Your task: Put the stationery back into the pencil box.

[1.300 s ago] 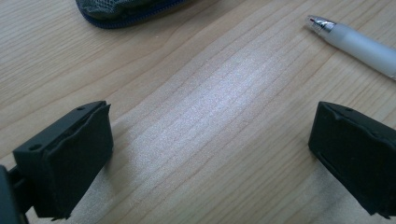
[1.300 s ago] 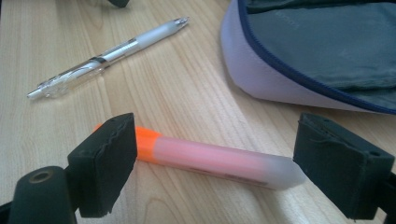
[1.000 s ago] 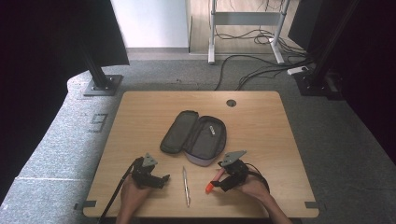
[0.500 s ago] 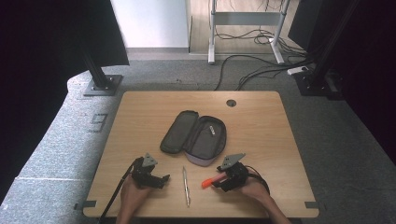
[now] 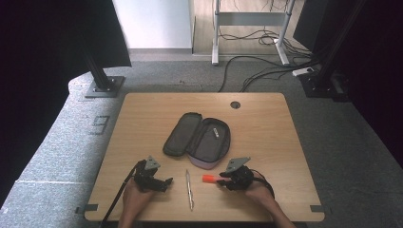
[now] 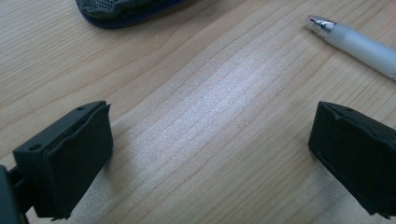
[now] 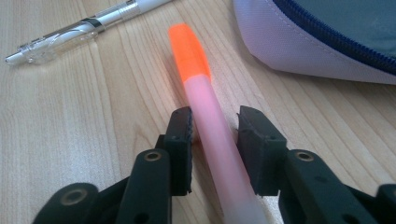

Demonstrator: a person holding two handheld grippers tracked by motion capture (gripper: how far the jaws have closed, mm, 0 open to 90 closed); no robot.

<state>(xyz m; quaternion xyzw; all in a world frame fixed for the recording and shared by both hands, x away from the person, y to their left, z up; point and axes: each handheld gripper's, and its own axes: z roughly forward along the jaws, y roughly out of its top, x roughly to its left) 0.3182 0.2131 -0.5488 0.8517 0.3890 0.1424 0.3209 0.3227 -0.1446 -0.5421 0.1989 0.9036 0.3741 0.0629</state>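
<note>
The right gripper (image 7: 212, 133) has its two jaws on either side of a pink highlighter with an orange cap (image 7: 205, 102). The jaws have just been closing in on it. One side looks like it touches the pen; the other side shows a thin gap, so it is not squeezed tight yet. The highlighter lies flat on the wooden table (image 5: 285, 142), near the front edge, with its orange cap pointing toward the middle.

This highlighter should be light and stiff — a smooth plastic tube that could roll or slip if it is pinched off-center. I think the best place to hold it is the pink body, right where the jaws are now, not the cap, which might pop off.

The left gripper (image 6: 210, 154) rests low over bare wood with its jaws wide apart and nothing between them.

Near the highlighter's cap lies a clear and white ballpoint pen (image 5: 189, 189), between the two grippers. Just behind is an open pencil case (image 5: 199, 138), grey inside with a blue zipper and a pale outside. Its soft wall sits close beside the highlighter — lifting the highlighter straight up first should keep it from bumping the case or nudging the pen.
</note>
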